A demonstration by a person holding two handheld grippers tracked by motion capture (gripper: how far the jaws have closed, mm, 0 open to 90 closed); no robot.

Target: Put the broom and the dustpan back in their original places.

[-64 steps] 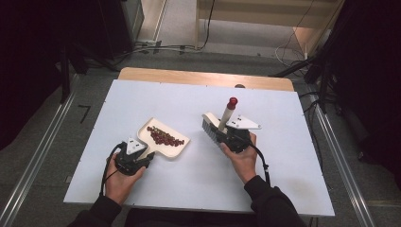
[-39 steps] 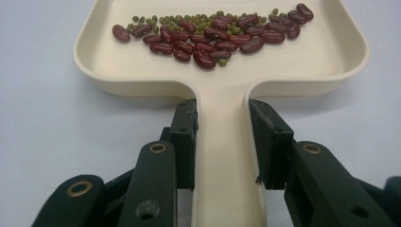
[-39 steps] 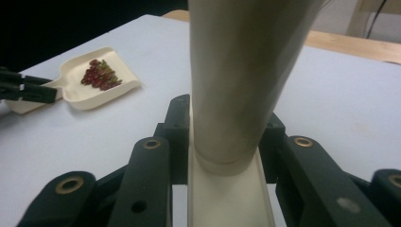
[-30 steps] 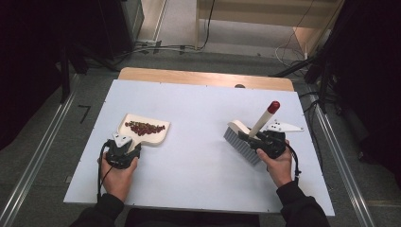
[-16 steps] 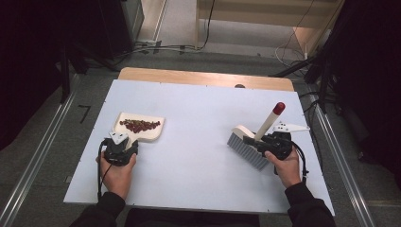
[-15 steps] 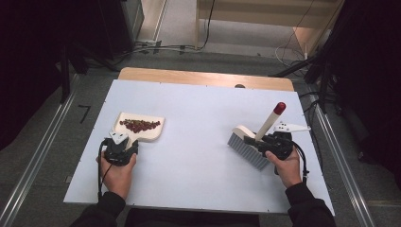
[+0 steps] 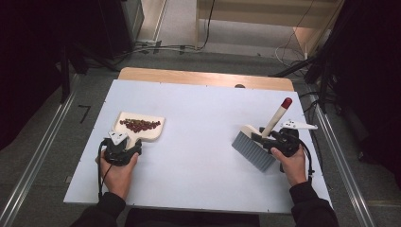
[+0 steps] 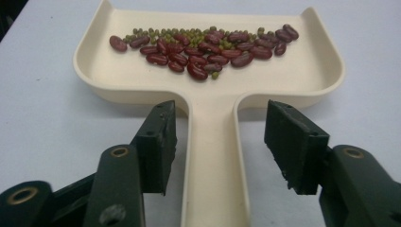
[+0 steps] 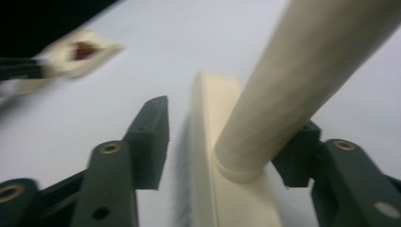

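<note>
Far left on the white table [image 7: 203, 118]: cream dustpan [image 7: 142, 128] lying flat, pan end away from the person, handle pointing back into the left gripper [image 8: 220, 142]. Set down level, likely so the load stays put. Red beans [image 8: 208, 47] and small green ones heaped in a band along the pan's far edge, none spilled on the surrounding surface. Left jaws just opened, now standing moderately wide, one either side of the handle with a clear gap on both flanks; handle between them but not pressed, so released rather than carried.

Further right, bare tabletop well apart from both tools.

Right side: brush [image 7: 255, 150] resting bristles-down on the table, head slanted, red-tipped handle rising up and away. Right gripper [image 9: 231, 142] at the base of that handle, jaws just opened fairly wide; left pad plainly clear of the brush, right pad close behind the shaft, contact hard to judge through the blur. Probably let go too, the brush parked standing on its bristles.
</note>
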